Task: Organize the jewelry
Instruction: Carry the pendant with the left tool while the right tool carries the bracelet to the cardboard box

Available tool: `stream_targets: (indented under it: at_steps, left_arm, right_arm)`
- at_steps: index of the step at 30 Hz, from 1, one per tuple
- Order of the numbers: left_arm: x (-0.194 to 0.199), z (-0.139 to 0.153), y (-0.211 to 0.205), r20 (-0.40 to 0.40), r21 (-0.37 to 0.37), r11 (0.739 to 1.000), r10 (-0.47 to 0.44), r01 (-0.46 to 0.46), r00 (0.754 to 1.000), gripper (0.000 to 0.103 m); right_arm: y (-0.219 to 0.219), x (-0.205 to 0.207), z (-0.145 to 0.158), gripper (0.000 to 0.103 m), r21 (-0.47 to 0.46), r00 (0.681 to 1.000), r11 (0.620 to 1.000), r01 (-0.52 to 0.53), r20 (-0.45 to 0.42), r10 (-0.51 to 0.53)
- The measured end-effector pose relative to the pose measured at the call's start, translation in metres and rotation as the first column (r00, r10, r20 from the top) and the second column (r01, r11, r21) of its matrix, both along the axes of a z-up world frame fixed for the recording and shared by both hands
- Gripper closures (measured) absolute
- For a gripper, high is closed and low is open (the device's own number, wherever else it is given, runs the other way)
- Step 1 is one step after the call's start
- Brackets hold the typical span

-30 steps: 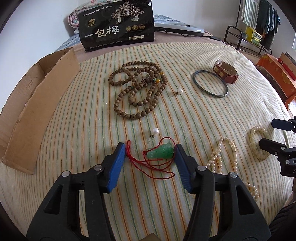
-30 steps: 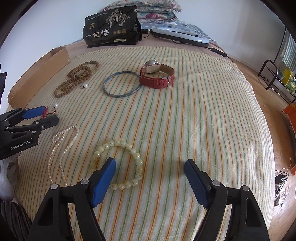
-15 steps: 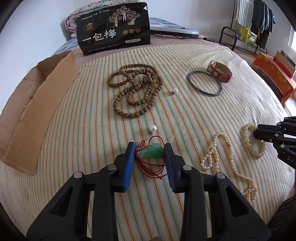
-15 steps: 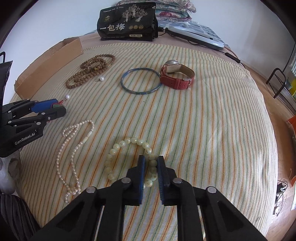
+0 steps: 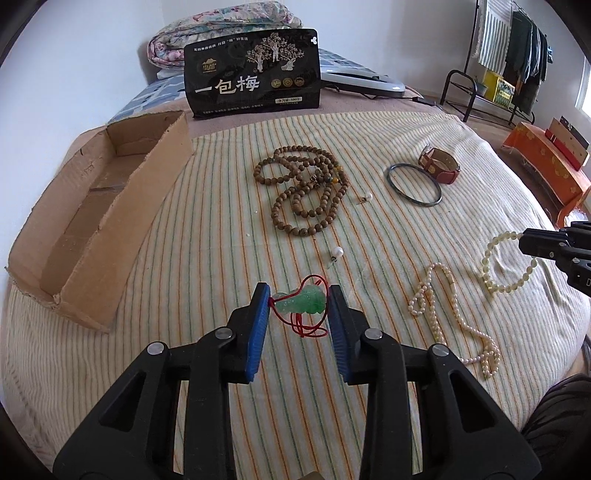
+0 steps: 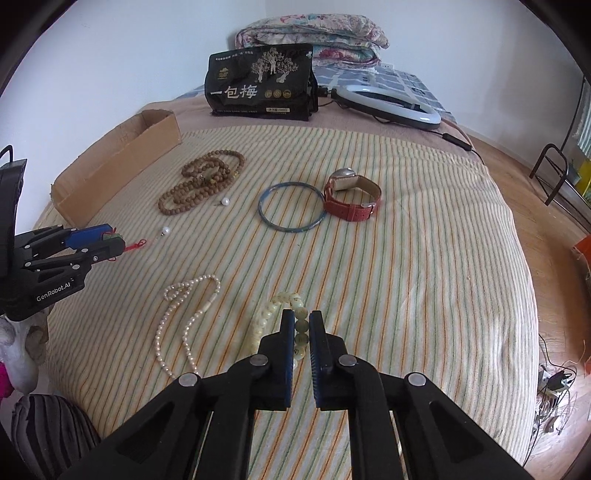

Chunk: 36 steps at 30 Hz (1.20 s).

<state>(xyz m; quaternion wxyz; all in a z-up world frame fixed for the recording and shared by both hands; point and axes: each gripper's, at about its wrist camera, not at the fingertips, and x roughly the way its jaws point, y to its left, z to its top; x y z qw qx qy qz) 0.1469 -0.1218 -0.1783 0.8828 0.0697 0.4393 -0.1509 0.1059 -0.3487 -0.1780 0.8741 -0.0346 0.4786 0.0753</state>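
My left gripper (image 5: 298, 295) is shut on a green jade pendant (image 5: 301, 303) with a red cord (image 5: 310, 328) and holds it above the striped bedcover. My right gripper (image 6: 301, 320) is shut on a pale jade bead bracelet (image 6: 271, 312), which hangs partly lifted; it also shows in the left wrist view (image 5: 508, 266). An open cardboard box (image 5: 99, 206) lies at the left. Wooden prayer beads (image 5: 306, 192), two pearl earrings (image 5: 338, 253), a pearl necklace (image 5: 443, 306), a dark bangle (image 5: 413, 184) and a red-strap watch (image 5: 441, 166) lie on the cover.
A black snack bag (image 5: 253, 74) stands at the back, with folded bedding (image 5: 221, 33) and a ring light (image 6: 388, 105) behind. A clothes rack (image 5: 509, 48) and an orange box (image 5: 546, 162) stand at the right. The bed edge drops to a wooden floor (image 6: 546, 206).
Both grippers closed from open: the left onto the jade pendant, the right onto the bead bracelet. Both have since risen, lifting their pieces off the cover.
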Motion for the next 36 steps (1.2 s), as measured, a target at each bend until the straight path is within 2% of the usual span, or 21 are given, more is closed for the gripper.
stream_targets:
  at_steps: [15, 27, 36]
  left_arm:
    - [-0.011, 0.049, 0.044, 0.086, -0.048, 0.998, 0.049, -0.045, 0.995, 0.071]
    - [-0.001, 0.085, 0.1, 0.154, -0.063, 0.994, 0.101, -0.093, 0.983, 0.071]
    - [0.016, 0.087, 0.151, 0.162, -0.055, 0.984, 0.177, -0.17, 0.971, 0.071]
  right_arm:
    - [0.036, -0.011, 0.059, 0.098, 0.0, 0.993, 0.999, -0.046, 0.112, 0.046]
    - [0.105, 0.004, 0.096, 0.098, 0.023, 0.975, 0.991, -0.13, 0.187, 0.124]
    - [0.169, 0.035, 0.105, 0.098, 0.052, 0.956, 0.974, -0.219, 0.214, 0.203]
